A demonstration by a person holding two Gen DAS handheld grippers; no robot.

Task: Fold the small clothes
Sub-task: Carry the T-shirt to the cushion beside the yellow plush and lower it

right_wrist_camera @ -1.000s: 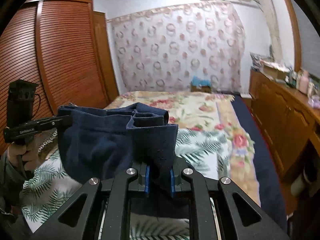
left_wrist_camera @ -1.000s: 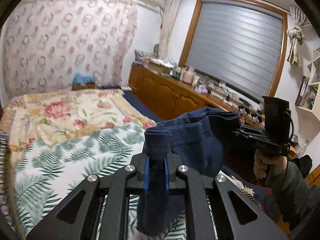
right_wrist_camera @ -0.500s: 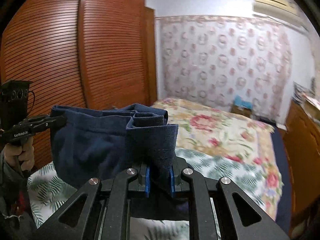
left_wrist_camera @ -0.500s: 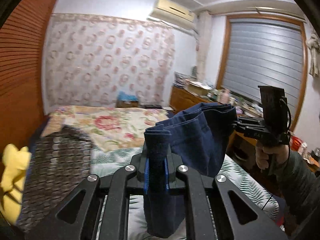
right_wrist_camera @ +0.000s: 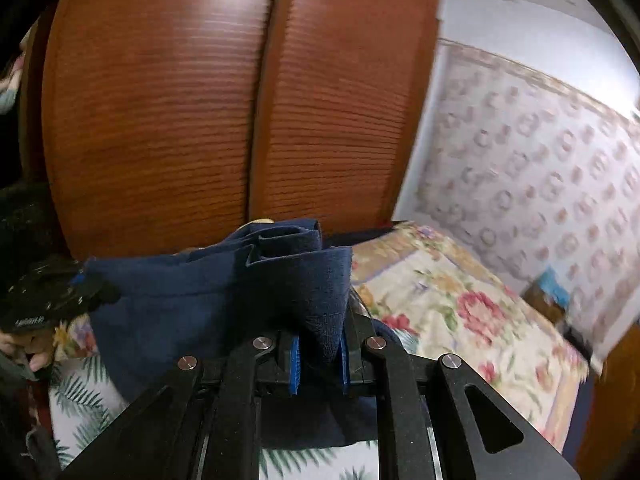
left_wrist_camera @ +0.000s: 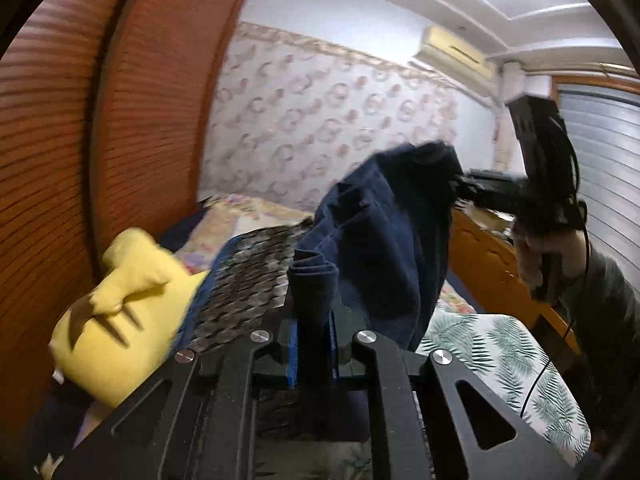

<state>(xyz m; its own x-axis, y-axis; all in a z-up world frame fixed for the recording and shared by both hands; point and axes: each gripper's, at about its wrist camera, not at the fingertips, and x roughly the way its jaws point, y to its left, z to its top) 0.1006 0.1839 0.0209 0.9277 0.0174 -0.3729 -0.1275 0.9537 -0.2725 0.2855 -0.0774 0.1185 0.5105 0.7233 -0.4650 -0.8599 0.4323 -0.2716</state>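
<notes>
Navy garment (left_wrist_camera: 384,240), small, held aloft over the bed (right_wrist_camera: 460,304), stretched between both grippers. Left gripper (left_wrist_camera: 314,354): clenched on a bunched corner of the cloth between blue pads. Right gripper (right_wrist_camera: 316,364): clamped on the opposite folded edge. Bed cover: floral toward the far wall, palm-leaf print (left_wrist_camera: 504,344) at the near edge. Yellow plush item (left_wrist_camera: 120,312) beside a dark patterned blanket (left_wrist_camera: 248,280) at the bed's left side, next to the slatted wooden wardrobe (right_wrist_camera: 240,100)
</notes>
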